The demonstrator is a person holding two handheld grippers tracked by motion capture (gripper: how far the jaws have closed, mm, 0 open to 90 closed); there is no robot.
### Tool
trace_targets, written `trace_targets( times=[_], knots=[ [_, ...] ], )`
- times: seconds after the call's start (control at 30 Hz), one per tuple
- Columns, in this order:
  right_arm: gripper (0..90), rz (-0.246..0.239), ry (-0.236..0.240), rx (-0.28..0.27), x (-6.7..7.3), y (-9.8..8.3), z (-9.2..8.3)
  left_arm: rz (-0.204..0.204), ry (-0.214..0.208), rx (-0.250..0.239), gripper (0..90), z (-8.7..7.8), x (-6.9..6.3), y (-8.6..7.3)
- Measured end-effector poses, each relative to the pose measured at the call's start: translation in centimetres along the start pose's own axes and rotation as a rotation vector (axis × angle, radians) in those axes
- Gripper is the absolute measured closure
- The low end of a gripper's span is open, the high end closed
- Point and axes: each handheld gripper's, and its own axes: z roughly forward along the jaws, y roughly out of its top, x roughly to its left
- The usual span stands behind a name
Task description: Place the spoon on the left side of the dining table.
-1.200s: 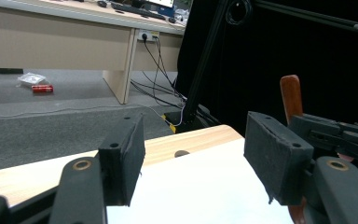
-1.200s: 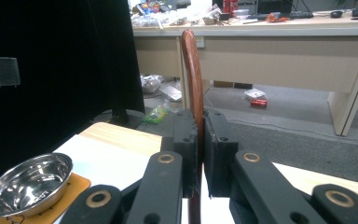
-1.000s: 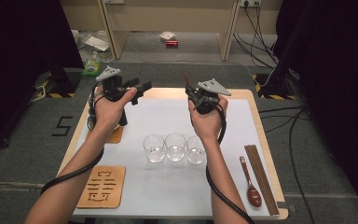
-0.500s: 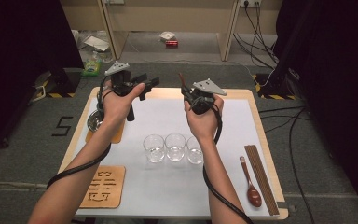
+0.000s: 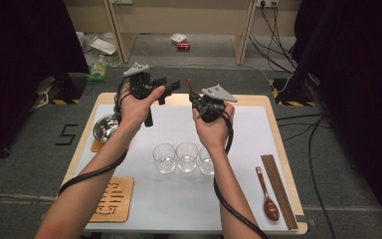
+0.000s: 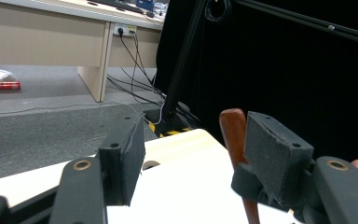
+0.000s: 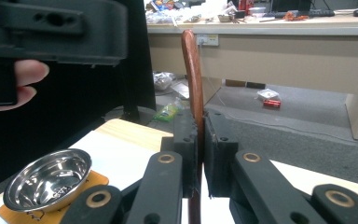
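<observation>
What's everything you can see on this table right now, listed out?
glasses: three, clear, row at table centre
bowl: one, steel, left edge, on a wooden coaster
carved coaster: one, light wood, near left
spoon: one, dark brown, near right
chopsticks: count unclear, brown, right edge
wooden stick: one, reddish brown, upright in right claw
table: one, white top
left claw: black, open
right claw: black, shut on stick

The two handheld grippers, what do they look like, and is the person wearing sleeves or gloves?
Both the left gripper and the right gripper are black, each topped by a grey three-cornered plate and trailing a black cable along the forearm. Up close, the jaws are black blocky pads on linkage arms with brass-coloured pivot pins. The forearms and hands are bare: no sleeves or gloves.
</observation>
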Motion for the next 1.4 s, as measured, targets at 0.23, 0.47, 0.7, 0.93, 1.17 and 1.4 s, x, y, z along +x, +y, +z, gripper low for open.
trace_targets(
  times=[0.23, 0.47, 0.7, 0.93, 1.17, 1.4],
  knots=[
    [85.1, -0.009, 0.007, -0.003, 0.2, 0.0, 0.1, 0.0, -0.008, 0.014, 39.2, 1.0, -0.6, 0.3],
    [85.1, -0.006, 0.01, -0.001, 0.4, 0.0, 0.1, -0.026, -0.019, 0.024, 41.4, 1.8, -0.6, 0.3],
    [85.1, -0.005, 0.014, -0.004, 0.5, 0.1, 0.1, -0.067, -0.046, 0.039, 46.8, 2.5, -0.6, 0.0],
    [85.1, -0.017, 0.015, -0.003, 0.6, 0.1, 0.1, -0.117, -0.085, 0.037, 58.5, 3.0, -0.5, -0.3],
    [85.1, -0.012, 0.022, -0.002, 0.6, 0.1, 0.1, -0.099, -0.112, 0.035, 71.5, 2.7, -0.8, -0.3],
    [84.0, -0.014, 0.033, 0.001, 0.6, 0.0, 0.1, -0.08, -0.12, 0.032, 74.0, 2.5, -1.0, -0.4]
  ],
)
